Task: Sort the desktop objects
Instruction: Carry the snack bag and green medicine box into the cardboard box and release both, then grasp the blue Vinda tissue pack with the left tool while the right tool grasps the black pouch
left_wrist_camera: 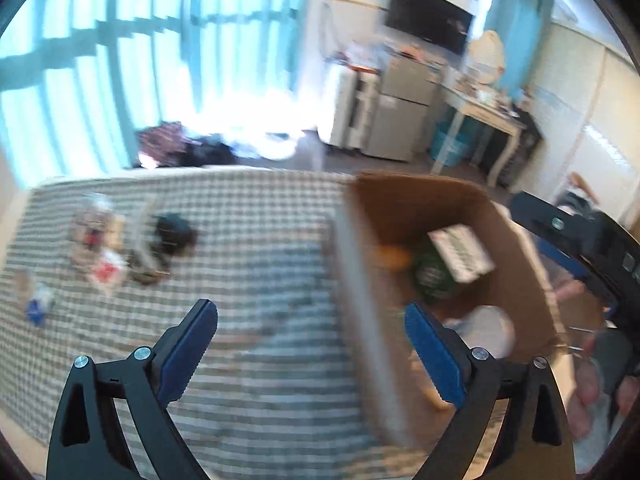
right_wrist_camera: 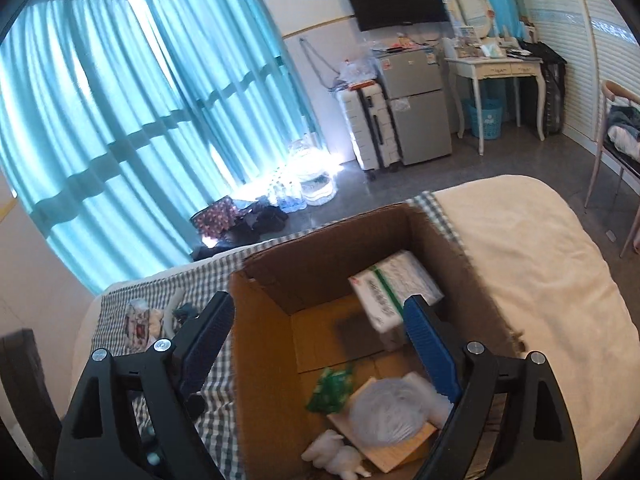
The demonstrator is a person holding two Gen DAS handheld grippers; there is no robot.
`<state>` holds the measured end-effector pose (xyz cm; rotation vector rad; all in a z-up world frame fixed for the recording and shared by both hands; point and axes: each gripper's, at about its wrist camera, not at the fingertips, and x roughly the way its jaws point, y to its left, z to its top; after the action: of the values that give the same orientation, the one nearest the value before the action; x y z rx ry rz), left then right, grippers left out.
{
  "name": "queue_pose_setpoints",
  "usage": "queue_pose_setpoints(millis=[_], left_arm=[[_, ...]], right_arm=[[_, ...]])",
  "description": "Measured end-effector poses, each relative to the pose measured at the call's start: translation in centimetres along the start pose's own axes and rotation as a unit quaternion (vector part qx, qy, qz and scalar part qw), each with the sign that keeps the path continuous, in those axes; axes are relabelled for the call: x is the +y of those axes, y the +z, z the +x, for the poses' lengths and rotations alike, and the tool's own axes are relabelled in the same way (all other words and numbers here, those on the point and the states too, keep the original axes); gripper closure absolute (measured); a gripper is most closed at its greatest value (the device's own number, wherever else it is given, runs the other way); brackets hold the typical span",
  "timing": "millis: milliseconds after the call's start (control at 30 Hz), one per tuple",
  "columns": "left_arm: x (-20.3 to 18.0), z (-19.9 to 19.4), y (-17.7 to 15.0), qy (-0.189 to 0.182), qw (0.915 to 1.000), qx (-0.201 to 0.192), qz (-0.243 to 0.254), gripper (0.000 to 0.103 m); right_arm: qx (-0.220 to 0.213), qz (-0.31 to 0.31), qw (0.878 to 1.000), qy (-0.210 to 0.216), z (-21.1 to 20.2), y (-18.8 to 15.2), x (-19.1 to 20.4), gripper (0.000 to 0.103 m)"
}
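Note:
A brown cardboard box stands on the green checked cloth. Inside lie a white and green carton, a green packet, a white round bundle on a wooden board, and a white figurine. My right gripper is open and empty above the box. My left gripper is open and empty over the cloth at the box's left wall. Several loose items lie at the cloth's far left: a clear packet, a dark object, a small blue item.
The left wrist view is blurred. The right gripper's body shows at that view's right edge. A cream blanket lies right of the box. Beyond are teal curtains, a suitcase, a small fridge, a white desk and a chair.

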<state>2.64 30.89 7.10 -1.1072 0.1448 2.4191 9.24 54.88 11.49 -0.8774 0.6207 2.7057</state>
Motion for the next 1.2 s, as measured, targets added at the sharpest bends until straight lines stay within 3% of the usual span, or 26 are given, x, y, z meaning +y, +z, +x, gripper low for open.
queue_pose_setpoints(millis=[100, 333, 400, 567, 667, 933, 1100, 1200], left_arm=[[4.5, -1.0, 0.2, 0.046, 0.9989, -0.007, -0.005, 0.006], [16.0, -3.1, -1.1, 0.104, 0.9942, -0.016, -0.022, 0.006], [18.7, -3.4, -1.7, 0.12, 0.9922, -0.02, -0.026, 0.0], [26.6, -2.2, -3.7, 0.17, 0.9843, -0.023, -0.039, 0.0], [30.2, -0.5, -5.2, 0.188, 0.9794, -0.033, -0.067, 0.0], [36.6, 5.7, -6.3, 0.167, 0.9758, 0.008, -0.142, 0.0], [37.0, 8.0, -7.2, 0.174, 0.9786, 0.023, -0.107, 0.0], [37.9, 9.7, -7.4, 0.175, 0.9786, 0.048, -0.097, 0.0]], right_arm=[[0.001, -0.026, 0.999, 0.026, 0.6, -1.1, 3.9, 0.016], [0.006, -0.095, 0.992, 0.088, 2.8, -4.4, 14.1, 0.016], [0.004, -0.117, 0.988, 0.099, 3.7, -5.5, 16.9, 0.016], [0.009, -0.17, 0.98, 0.107, 7.0, -8.2, 22.0, 0.016], [0.024, -0.201, 0.976, 0.079, 9.7, -9.5, 23.7, 0.016], [0.063, -0.235, 0.967, 0.081, 16.9, -9.6, 26.8, 0.016], [0.074, -0.285, 0.954, 0.058, 23.1, -8.7, 28.4, 0.016], [0.086, -0.287, 0.952, 0.066, 26.9, -8.5, 28.0, 0.016]])
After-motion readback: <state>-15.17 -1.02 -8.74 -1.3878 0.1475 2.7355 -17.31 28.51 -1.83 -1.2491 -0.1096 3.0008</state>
